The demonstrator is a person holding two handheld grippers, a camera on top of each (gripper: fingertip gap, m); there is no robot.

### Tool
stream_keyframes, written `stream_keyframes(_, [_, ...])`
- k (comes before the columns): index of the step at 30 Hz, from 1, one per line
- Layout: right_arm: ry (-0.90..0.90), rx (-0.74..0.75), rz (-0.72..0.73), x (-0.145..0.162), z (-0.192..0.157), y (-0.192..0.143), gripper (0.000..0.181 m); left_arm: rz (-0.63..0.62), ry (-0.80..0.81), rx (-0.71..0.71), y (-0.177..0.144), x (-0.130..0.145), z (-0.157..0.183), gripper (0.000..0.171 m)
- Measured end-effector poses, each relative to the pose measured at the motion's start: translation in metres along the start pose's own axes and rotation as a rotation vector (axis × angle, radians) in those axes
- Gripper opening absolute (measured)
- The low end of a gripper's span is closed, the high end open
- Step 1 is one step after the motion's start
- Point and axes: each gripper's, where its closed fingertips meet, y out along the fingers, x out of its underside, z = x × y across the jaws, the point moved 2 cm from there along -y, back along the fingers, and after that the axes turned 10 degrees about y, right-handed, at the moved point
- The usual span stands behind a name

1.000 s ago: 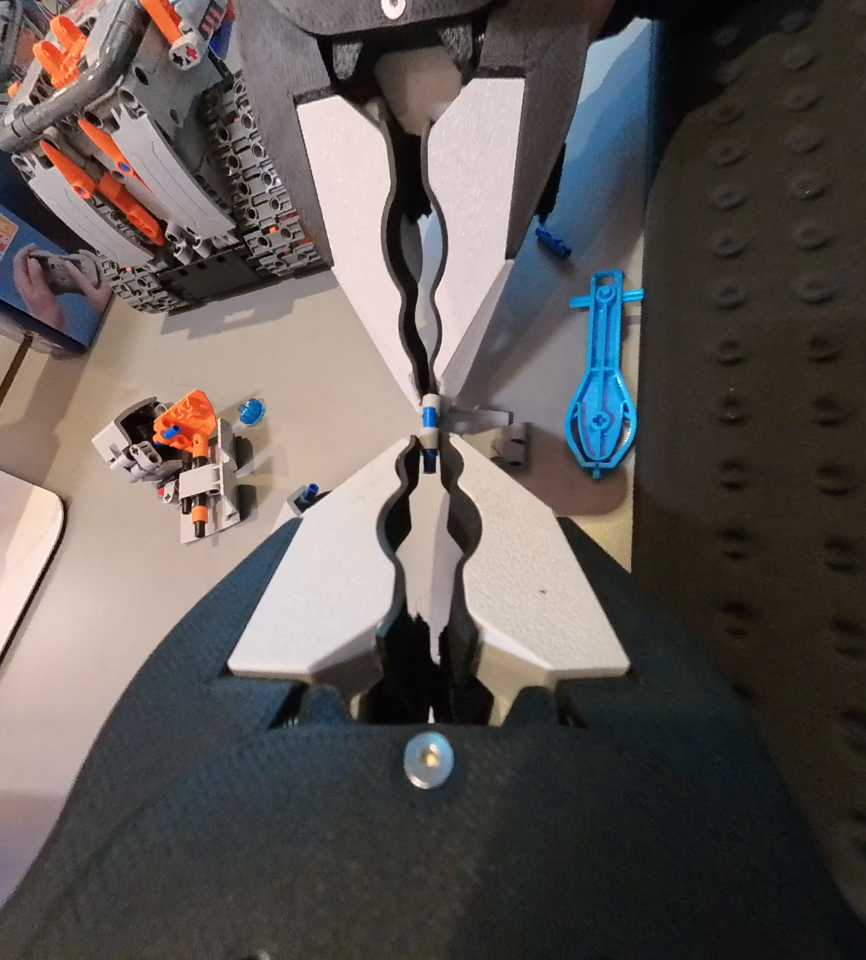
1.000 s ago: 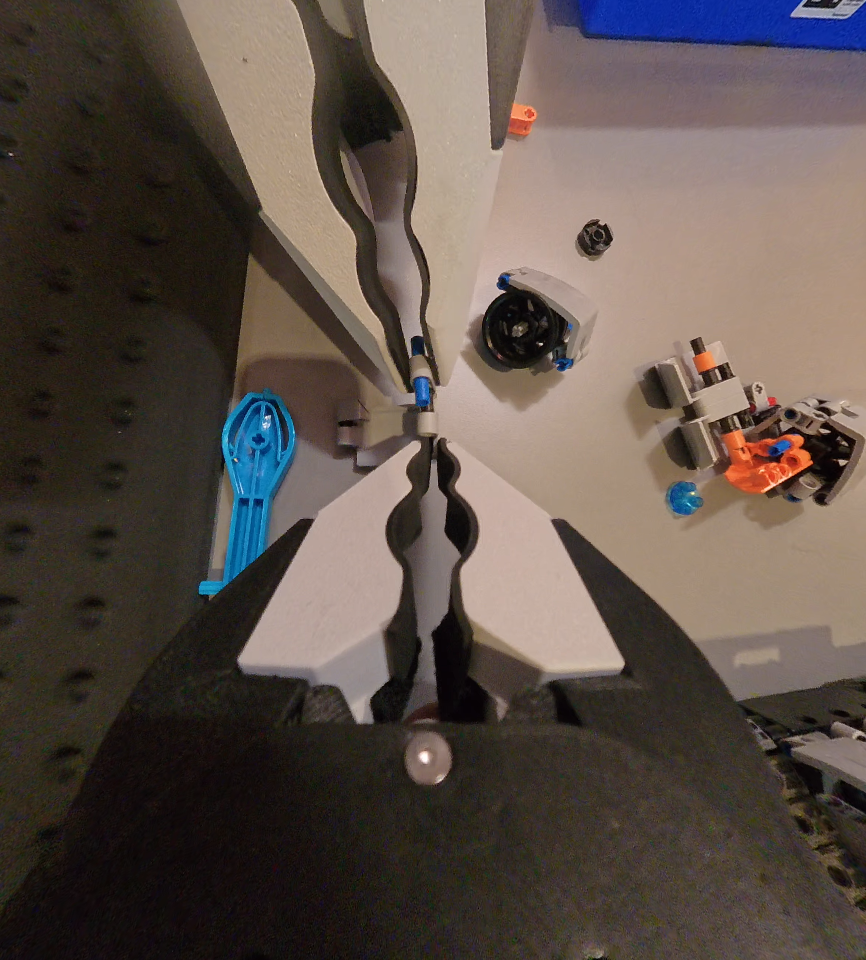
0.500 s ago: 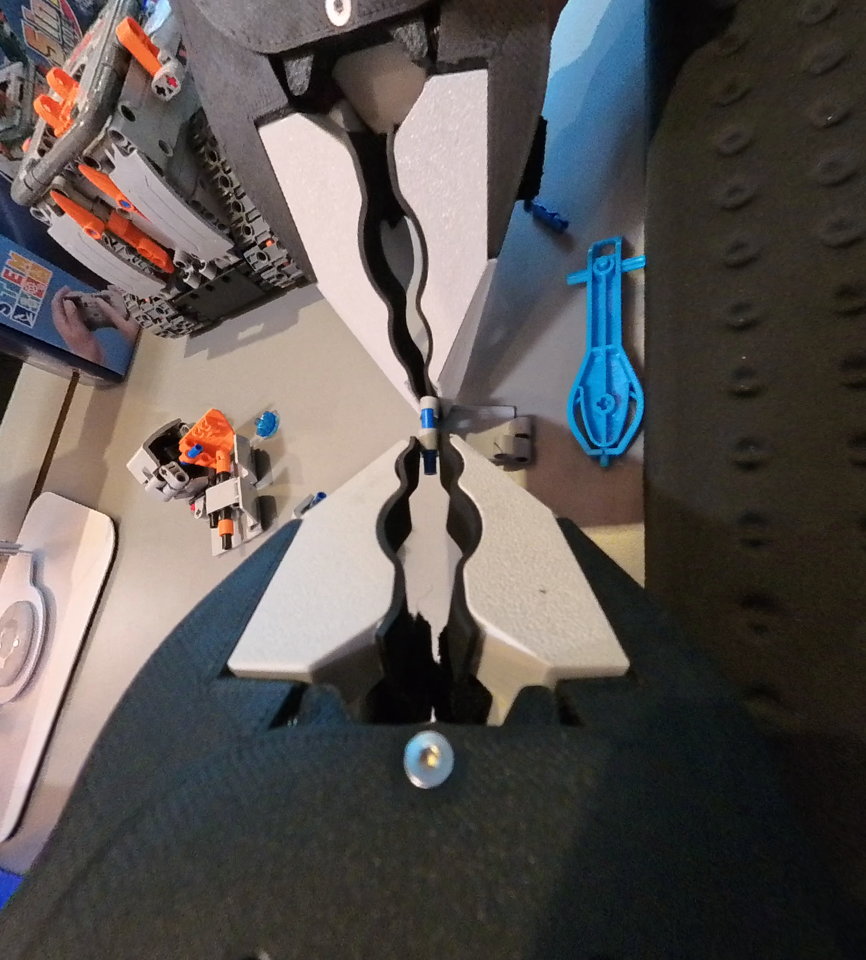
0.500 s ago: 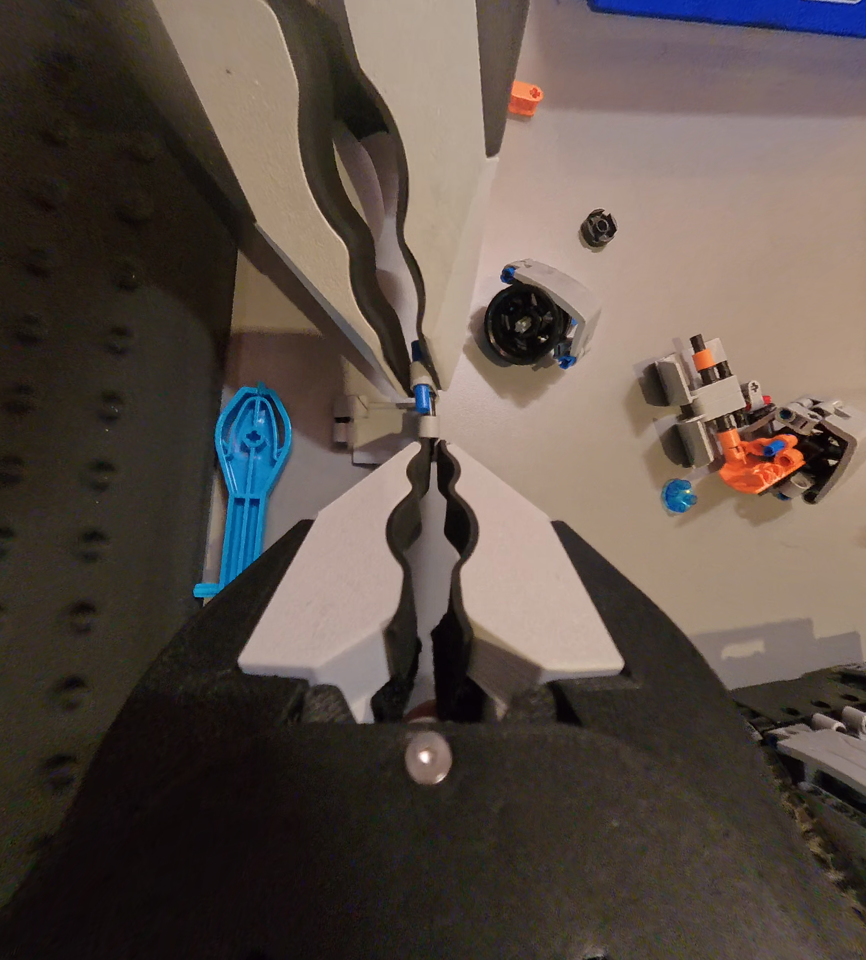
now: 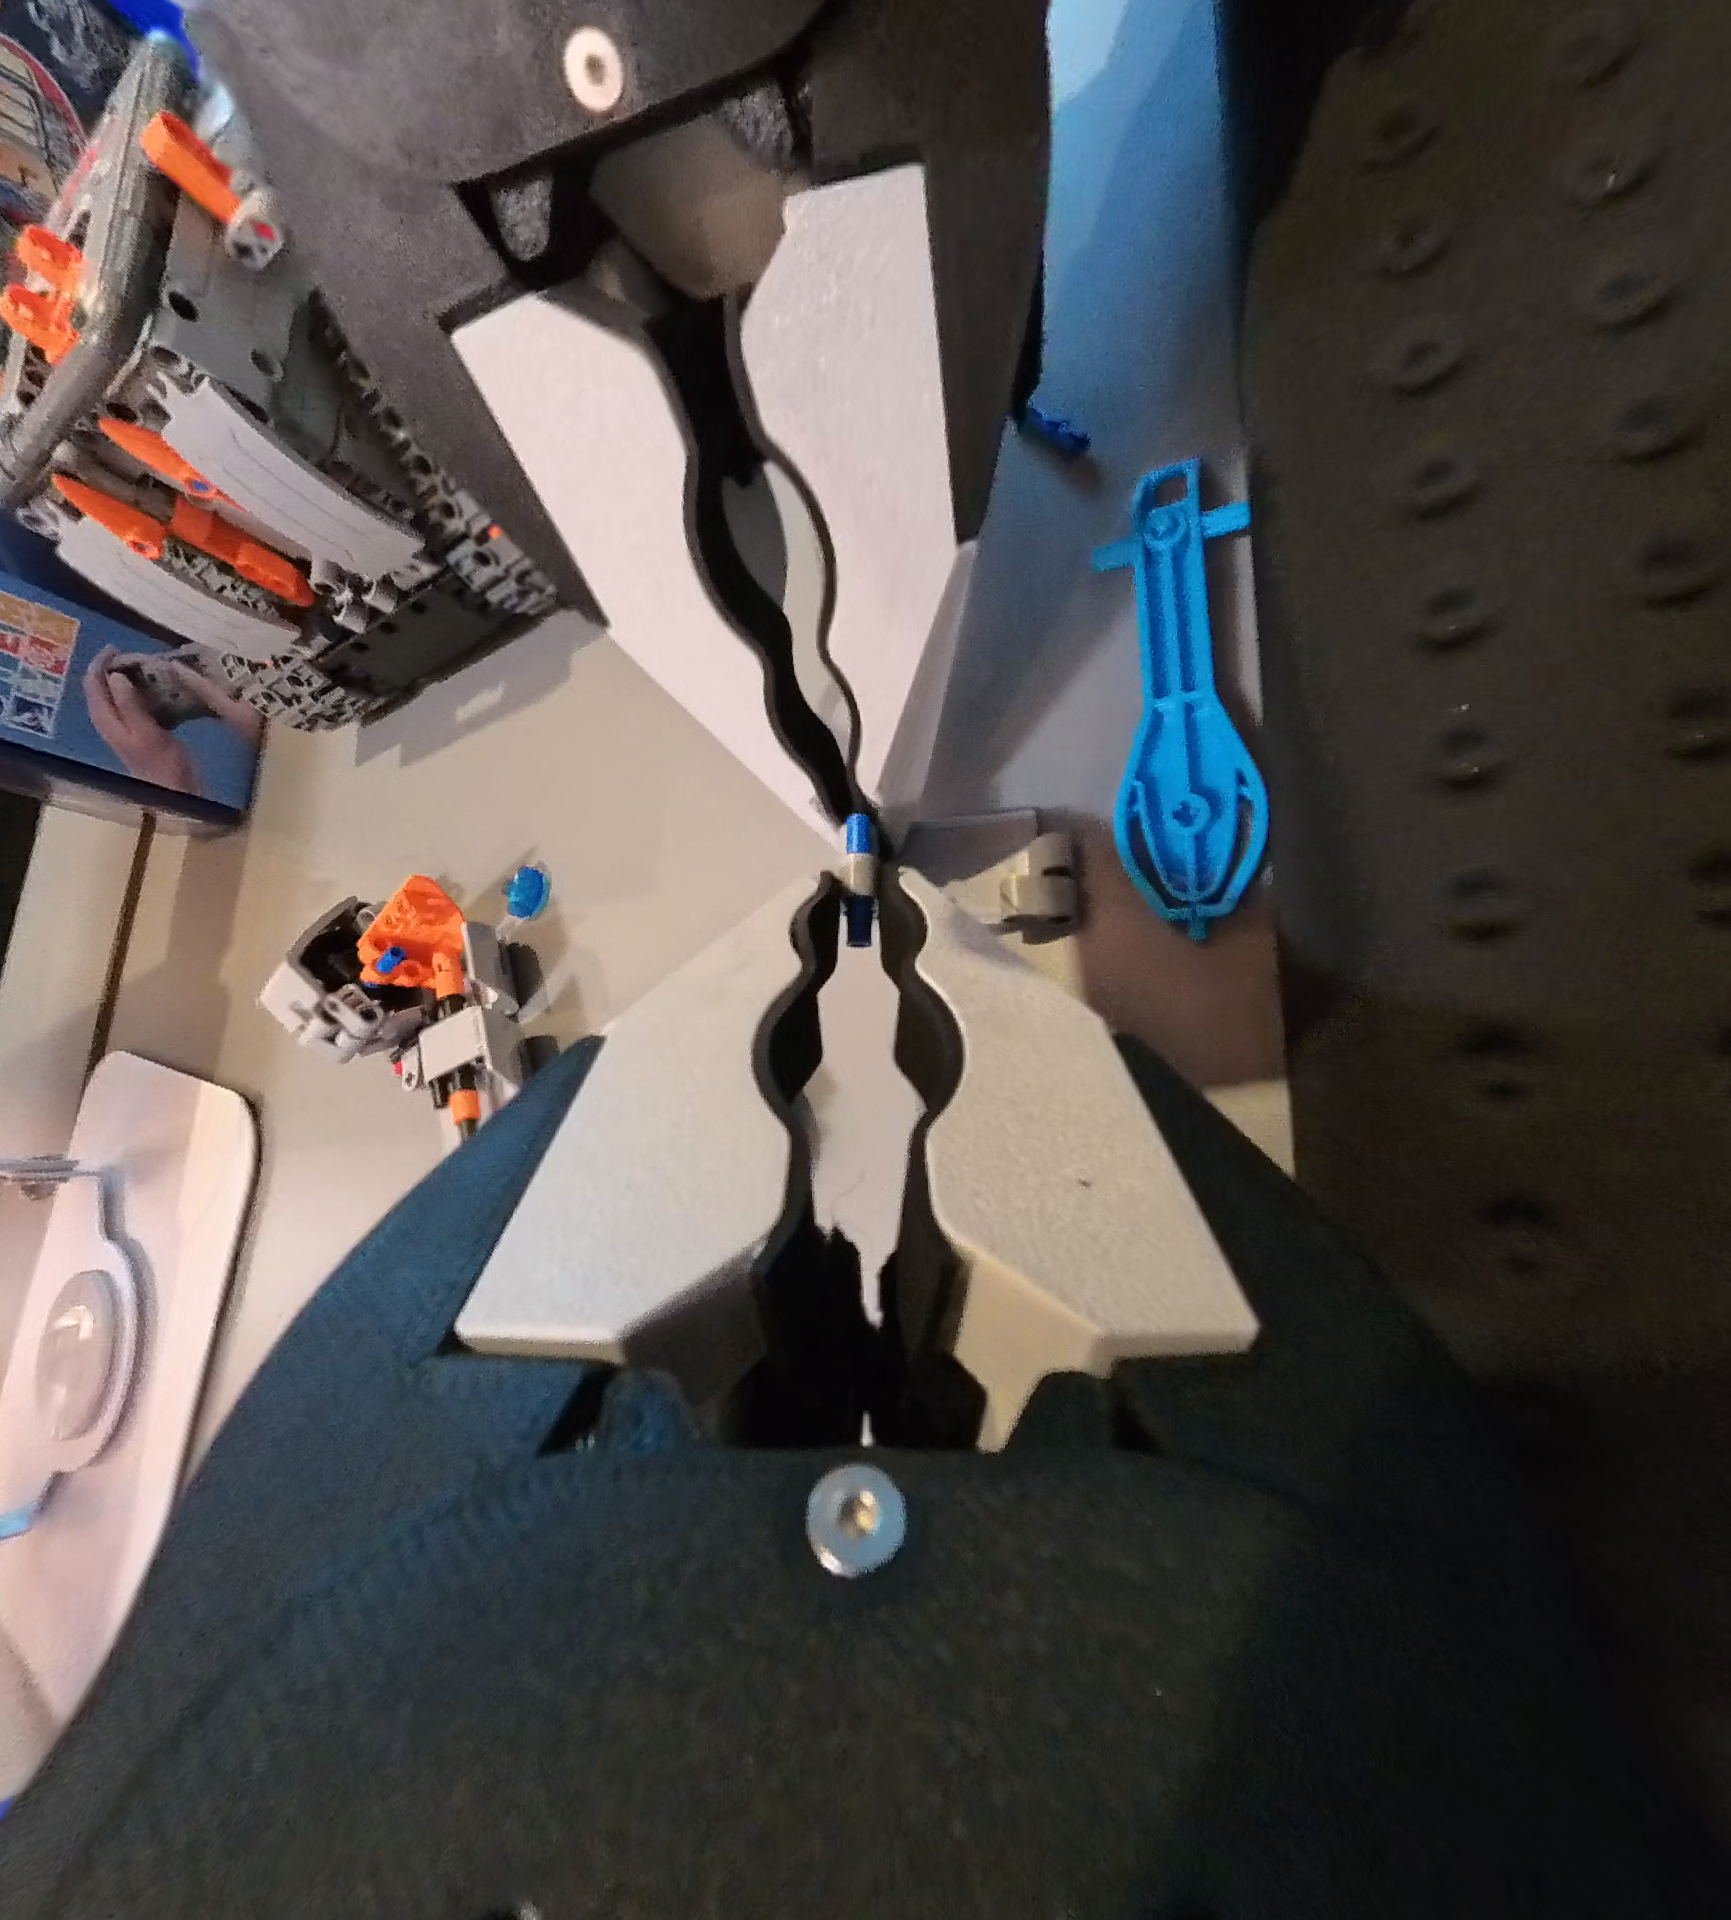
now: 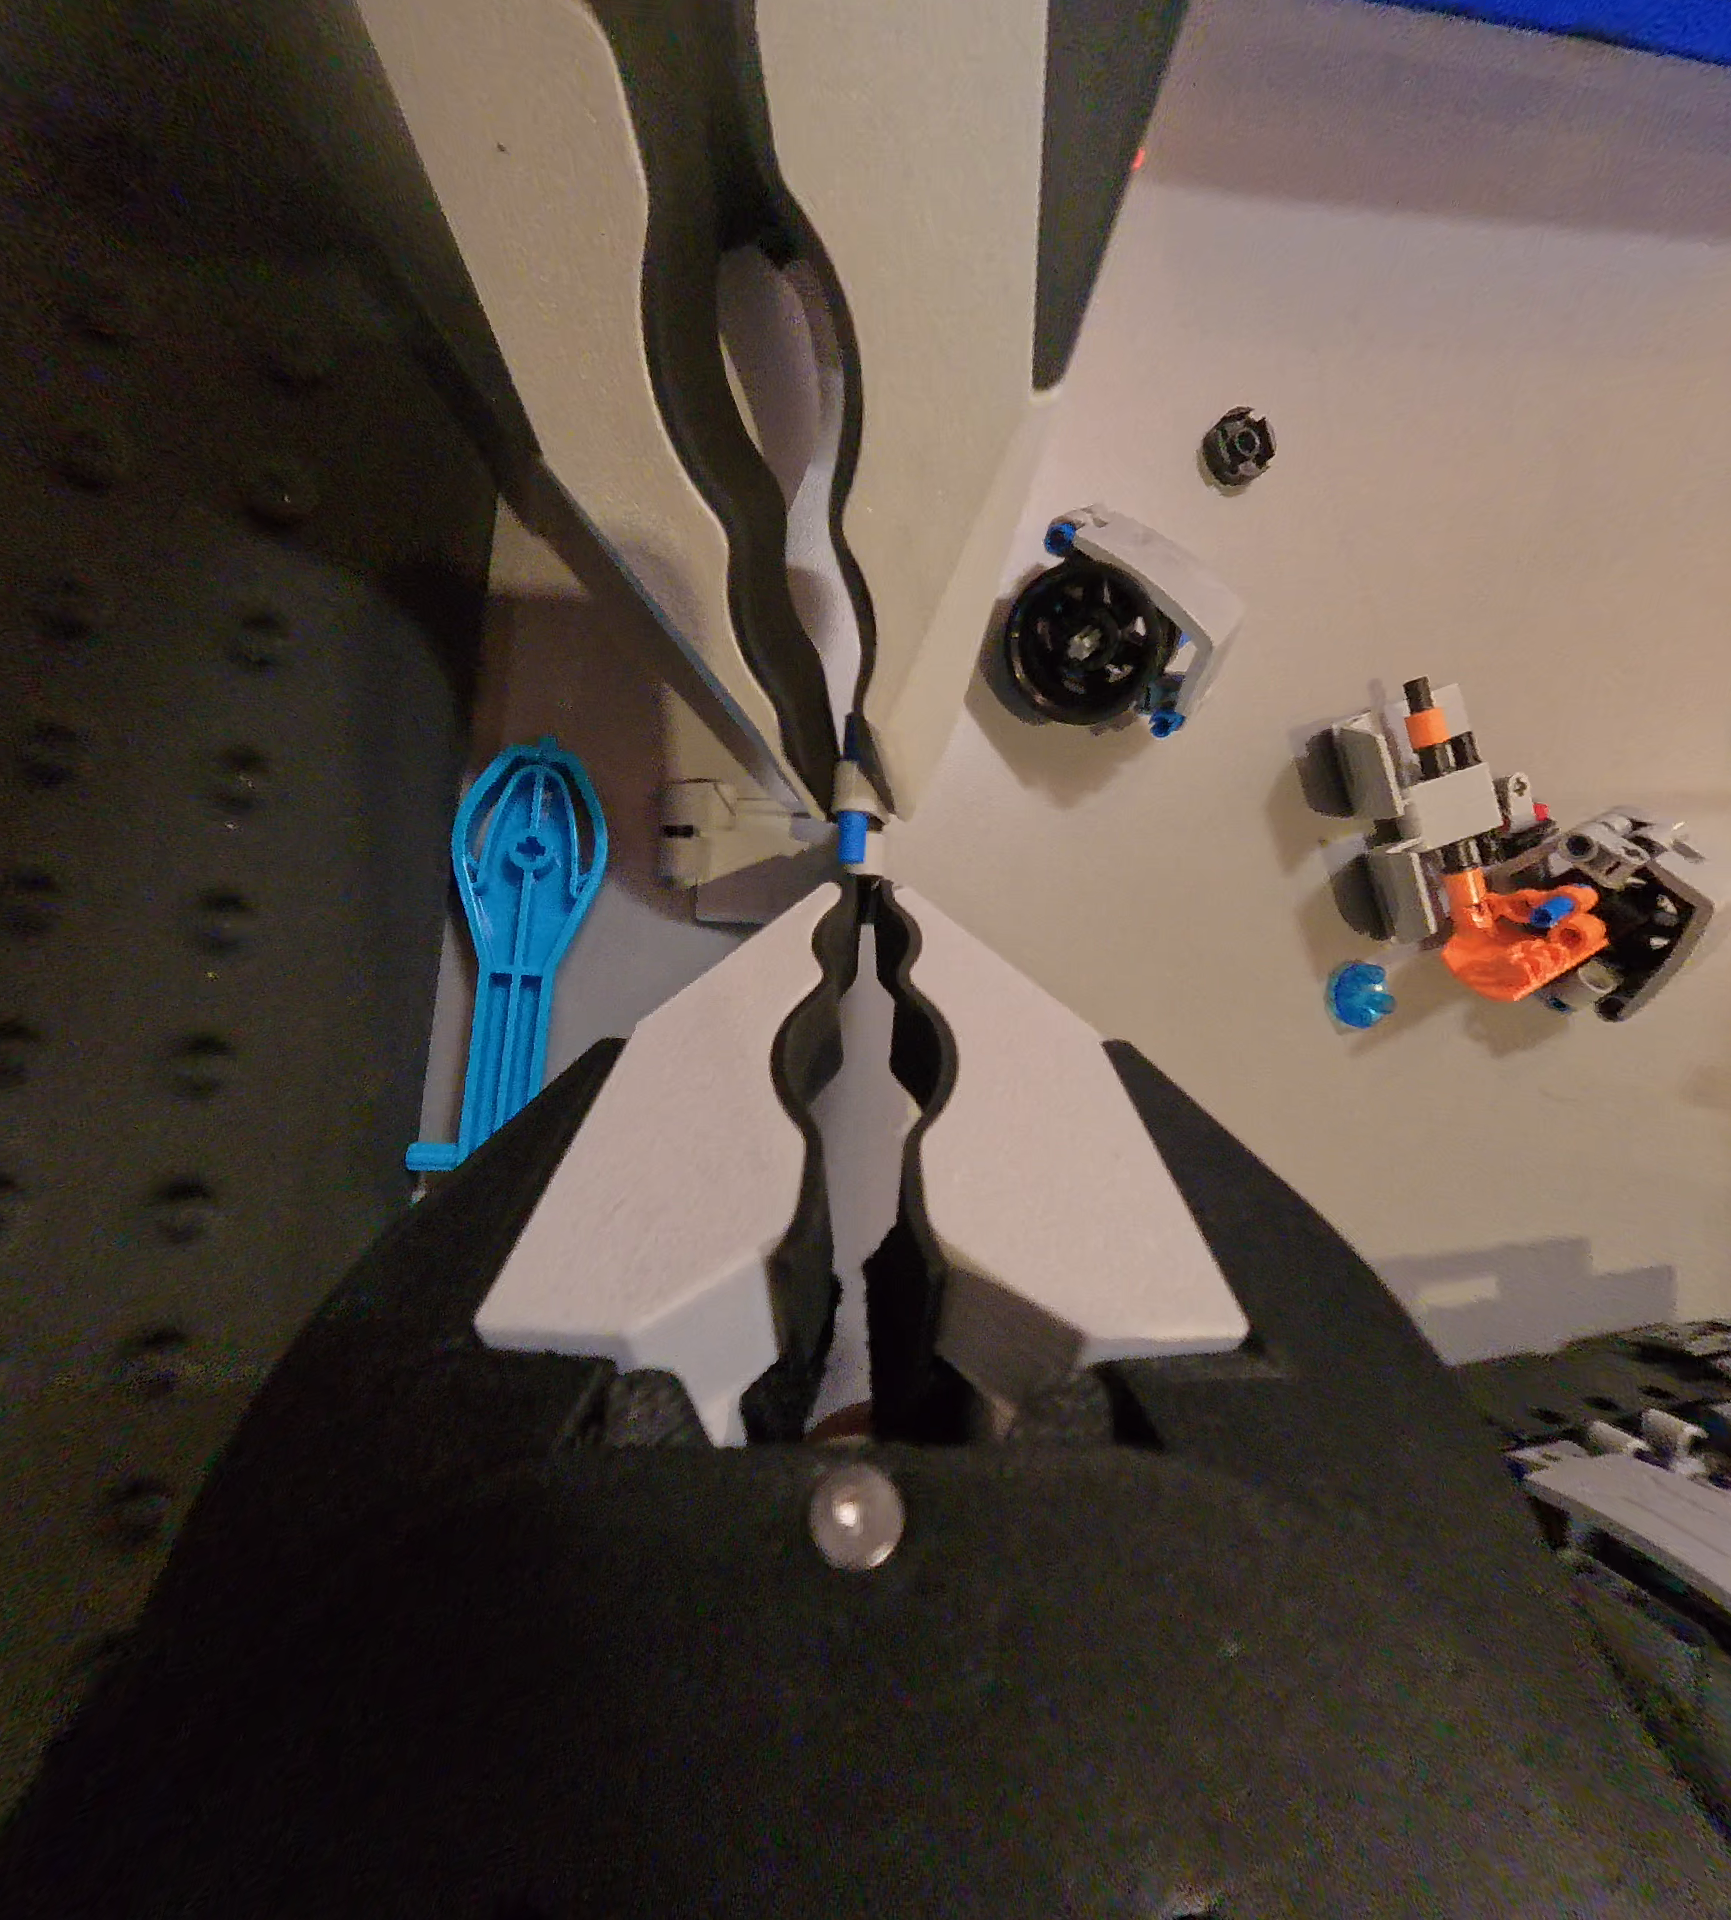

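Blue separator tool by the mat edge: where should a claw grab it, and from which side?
Take the blue tool by its straight ribbed handle, claw from above, fingers across the narrow width. It lies flat on the table and the oval head is wider and openwork. One side runs along the black mat, so the finger there has little room; the grey piece sits on the open side.

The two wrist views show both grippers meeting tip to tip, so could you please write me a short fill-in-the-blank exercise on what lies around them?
1. Both the left gripper and the right gripper pinch one small pin, coloured grey and ____.
2. The long blue tool lies flat beside a dark ____ mat.
3. The black wheel sits under a ____ cover.

Missing words: blue; dimpled; grey
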Motion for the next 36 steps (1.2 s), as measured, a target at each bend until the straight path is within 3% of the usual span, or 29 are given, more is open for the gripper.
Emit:
stream_keyframes(5, [0.134, -0.04, 0.187, -0.016, 0.014, -0.027, 0.01, 0.102, -0.104, -0.097, -0.013, -0.003, -0.025, 0.005])
stream_keyframes(9, [0.194, -0.065, 0.222, -0.016, 0.018, -0.029, 0.022, 0.108, 0.01, -0.224, -0.023, -0.008, -0.035, 0.005])
stream_keyframes(13, [0.252, -0.108, 0.292, -0.022, 0.021, -0.03, 0.019, 0.111, 0.089, -0.296, -0.028, -0.014, -0.04, 0.005])
stream_keyframes(17, [0.268, -0.098, 0.326, -0.024, 0.026, -0.031, 0.003, 0.103, 0.11, -0.297, -0.026, -0.012, -0.038, 0.007])
stream_keyframes(22, [0.207, 0.015, 0.321, -0.025, 0.034, -0.033, 0.003, 0.121, 0.006, -0.252, -0.027, -0.007, -0.043, 0.009])
stream_keyframes(25, [0.237, 0.06, 0.319, -0.021, 0.043, -0.035, 0.003, 0.106, -0.012, -0.301, -0.033, -0.004, -0.05, 0.017])
stream_keyframes(32, [0.44, -0.07, 0.488, -0.031, 0.052, -0.05, 0.003, 0.076, 0.056, -0.278, -0.03, -0.013, -0.037, 0.015])
stream_keyframes(36, [0.406, -0.062, 0.508, -0.036, 0.049, -0.053, 0.003, 0.042, 0.058, -0.278, -0.02, -0.015, -0.037, 0.023])
